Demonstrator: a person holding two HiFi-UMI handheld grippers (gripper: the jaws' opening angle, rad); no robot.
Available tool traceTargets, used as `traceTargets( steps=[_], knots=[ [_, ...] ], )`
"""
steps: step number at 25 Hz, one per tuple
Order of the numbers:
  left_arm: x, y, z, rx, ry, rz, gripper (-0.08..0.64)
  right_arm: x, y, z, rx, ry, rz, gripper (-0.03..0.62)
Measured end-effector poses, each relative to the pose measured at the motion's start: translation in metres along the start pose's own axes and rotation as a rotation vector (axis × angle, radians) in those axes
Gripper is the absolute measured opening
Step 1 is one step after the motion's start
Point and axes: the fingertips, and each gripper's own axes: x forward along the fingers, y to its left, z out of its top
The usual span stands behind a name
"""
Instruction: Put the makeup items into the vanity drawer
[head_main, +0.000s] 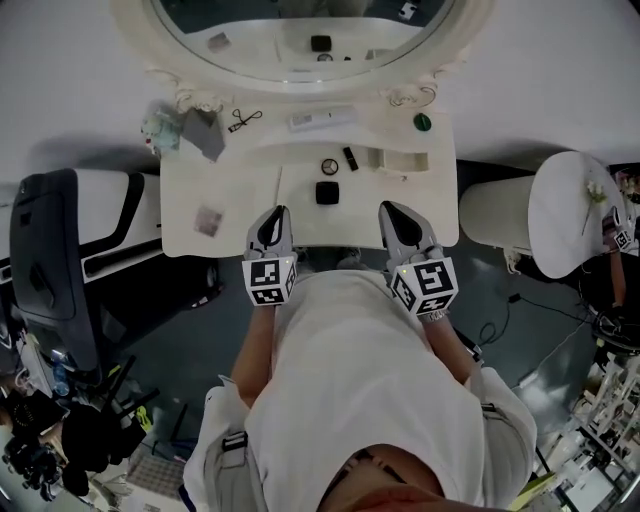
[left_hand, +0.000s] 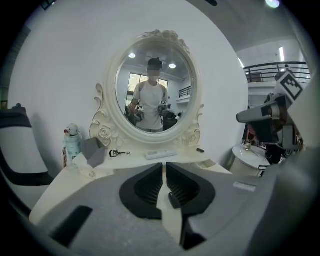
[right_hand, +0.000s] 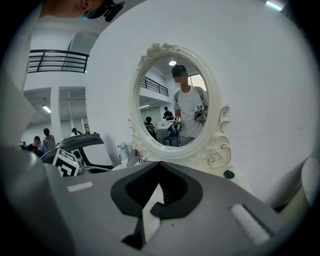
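Cream vanity top (head_main: 240, 200) bears a black square compact (head_main: 327, 192); fingers of left gripper (head_main: 274, 212) and right gripper (head_main: 393, 210) clenched, empty.

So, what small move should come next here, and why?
I would likely lower the left gripper below the vanity front edge to find the drawer. It and the right gripper are shut and empty, no drawer shows open, and the black compact lies on top.
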Motion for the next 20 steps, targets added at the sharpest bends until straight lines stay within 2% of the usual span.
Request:
traceTargets(
  steps=[11, 15, 20],
  knots=[
    [0.033, 0.046, -0.090, 0.014, 0.167, 0.085, 0.104, -0.004, 0.001, -0.009, -0.023, 0.061, -0.036, 0.008],
    [0.036, 0.058, -0.117, 0.000, 0.259, 0.073, 0.176, -0.002, 0.012, -0.011, -0.027, 0.073, -0.042, 0.008],
    [0.042, 0.063, -0.152, 0.019, 0.355, 0.049, 0.195, -0.004, 0.017, -0.016, -0.019, 0.092, -0.073, 0.008]
  ],
)
